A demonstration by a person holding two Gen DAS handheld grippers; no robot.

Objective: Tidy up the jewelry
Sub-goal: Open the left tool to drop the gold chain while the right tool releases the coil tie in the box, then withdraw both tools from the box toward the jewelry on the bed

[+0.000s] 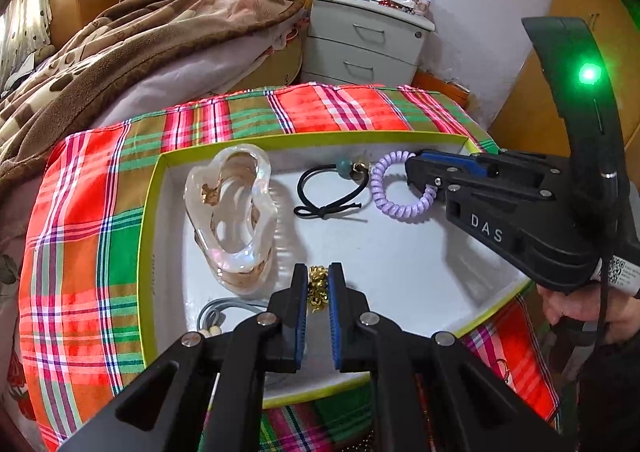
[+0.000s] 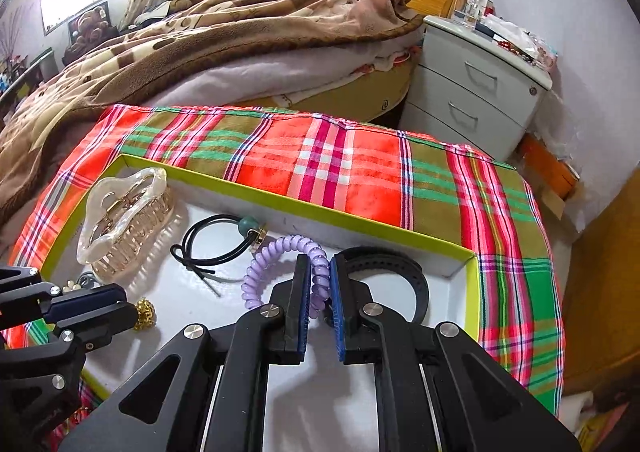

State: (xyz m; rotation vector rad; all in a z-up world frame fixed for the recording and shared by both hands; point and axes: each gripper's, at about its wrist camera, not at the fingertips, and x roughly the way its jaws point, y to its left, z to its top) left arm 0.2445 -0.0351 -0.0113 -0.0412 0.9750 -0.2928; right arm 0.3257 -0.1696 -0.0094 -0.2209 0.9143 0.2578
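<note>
A white tray with a lime-green rim (image 1: 152, 188) (image 2: 360, 218) lies on a plaid cloth. My left gripper (image 1: 318, 276) is shut on a small gold bead ornament (image 1: 317, 288) (image 2: 145, 314) near the tray's front. My right gripper (image 2: 320, 272) (image 1: 412, 168) is shut on a purple spiral hair tie (image 2: 272, 256) (image 1: 396, 200) at the tray's right side. A clear hair claw clip (image 1: 234, 208) (image 2: 124, 216) and a black elastic with a teal bead (image 1: 332, 188) (image 2: 224, 236) lie in the tray.
A black band (image 2: 392, 264) lies in the tray's right corner. A grey ring with pale beads (image 1: 212, 318) lies at the tray's near left. A bed with a brown blanket (image 1: 132, 36) and a white nightstand (image 1: 364, 40) stand behind the table.
</note>
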